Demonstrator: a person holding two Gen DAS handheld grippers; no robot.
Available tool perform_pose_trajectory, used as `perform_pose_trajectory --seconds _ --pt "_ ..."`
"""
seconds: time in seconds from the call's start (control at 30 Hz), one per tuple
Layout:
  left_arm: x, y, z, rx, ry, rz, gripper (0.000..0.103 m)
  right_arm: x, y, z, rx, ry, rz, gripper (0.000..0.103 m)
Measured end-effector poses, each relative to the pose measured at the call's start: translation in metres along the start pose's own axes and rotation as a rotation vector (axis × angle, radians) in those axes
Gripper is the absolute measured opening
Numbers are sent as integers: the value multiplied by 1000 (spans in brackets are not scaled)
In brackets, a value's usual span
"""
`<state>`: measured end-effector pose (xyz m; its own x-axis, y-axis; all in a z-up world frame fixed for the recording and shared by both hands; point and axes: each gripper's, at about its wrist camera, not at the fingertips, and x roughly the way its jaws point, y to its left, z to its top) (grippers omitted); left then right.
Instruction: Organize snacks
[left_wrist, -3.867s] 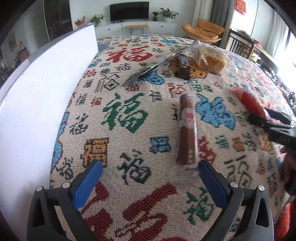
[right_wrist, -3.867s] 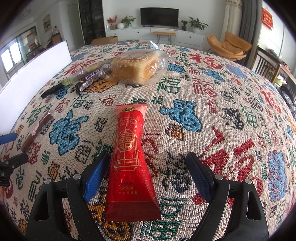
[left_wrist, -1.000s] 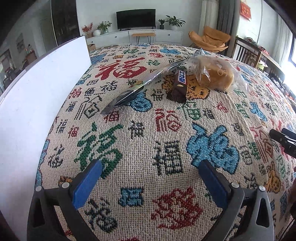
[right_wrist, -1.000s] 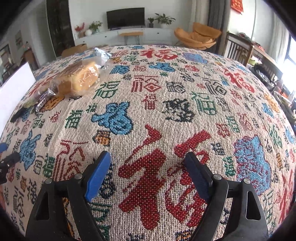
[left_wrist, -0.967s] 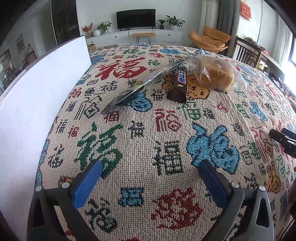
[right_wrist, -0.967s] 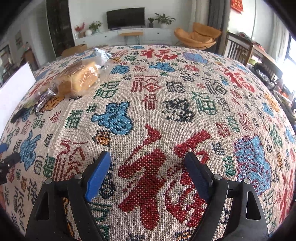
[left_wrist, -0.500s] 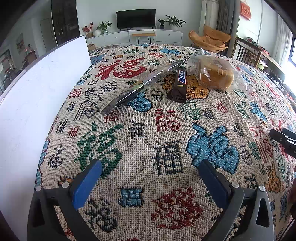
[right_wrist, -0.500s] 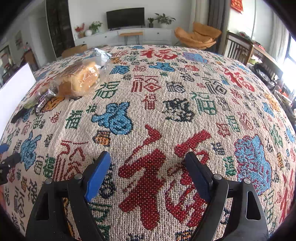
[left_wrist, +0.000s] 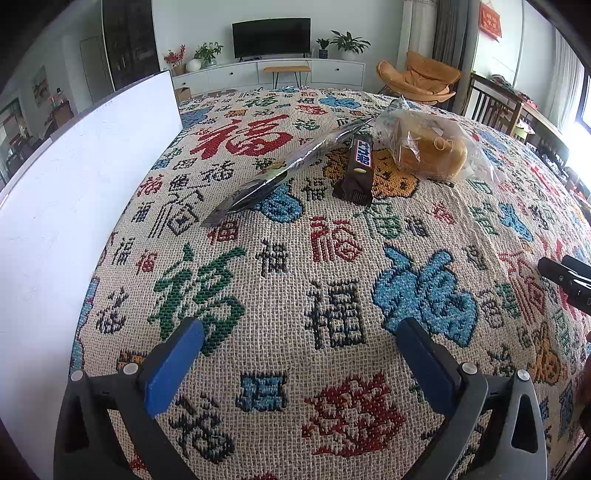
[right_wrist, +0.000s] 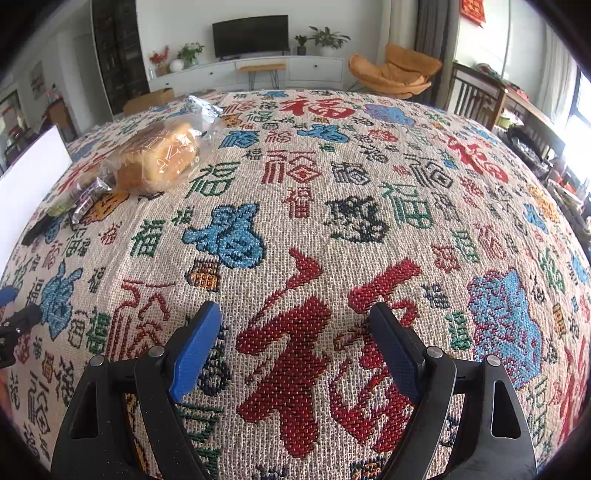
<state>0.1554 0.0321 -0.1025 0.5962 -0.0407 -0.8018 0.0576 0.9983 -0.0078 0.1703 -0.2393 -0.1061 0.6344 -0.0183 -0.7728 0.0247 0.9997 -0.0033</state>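
Far ahead of the left gripper lie three snacks close together: a long shiny packet, a brown chocolate bar with blue letters too small to read, and bread in a clear bag. Its blue fingers are spread wide and hold nothing. Ahead and left of the right gripper sits the bread. This claw is wide open and holds nothing too. Under both, the tablecloth shows "福" many times.

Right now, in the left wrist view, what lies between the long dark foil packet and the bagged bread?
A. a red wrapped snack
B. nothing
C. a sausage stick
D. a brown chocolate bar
D: the brown chocolate bar lies on the tablecloth between the long foil packet and the bagged bread.
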Motion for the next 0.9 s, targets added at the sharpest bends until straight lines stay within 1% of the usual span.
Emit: perform_pose_trajectory --seconds 0.73,0.8,0.83,0.9 --pt "1 0 0 0 0 -3 103 1 0 0 1 0 1 85" --pt "-2 1 1 29 16 -43 103 1 0 0 1 0 1 85" --pt "-2 3 4 54 38 -81 103 1 -1 0 1 0 1 85" --pt "-1 14 15 50 75 -133 103 1 -1 0 1 0 1 85"
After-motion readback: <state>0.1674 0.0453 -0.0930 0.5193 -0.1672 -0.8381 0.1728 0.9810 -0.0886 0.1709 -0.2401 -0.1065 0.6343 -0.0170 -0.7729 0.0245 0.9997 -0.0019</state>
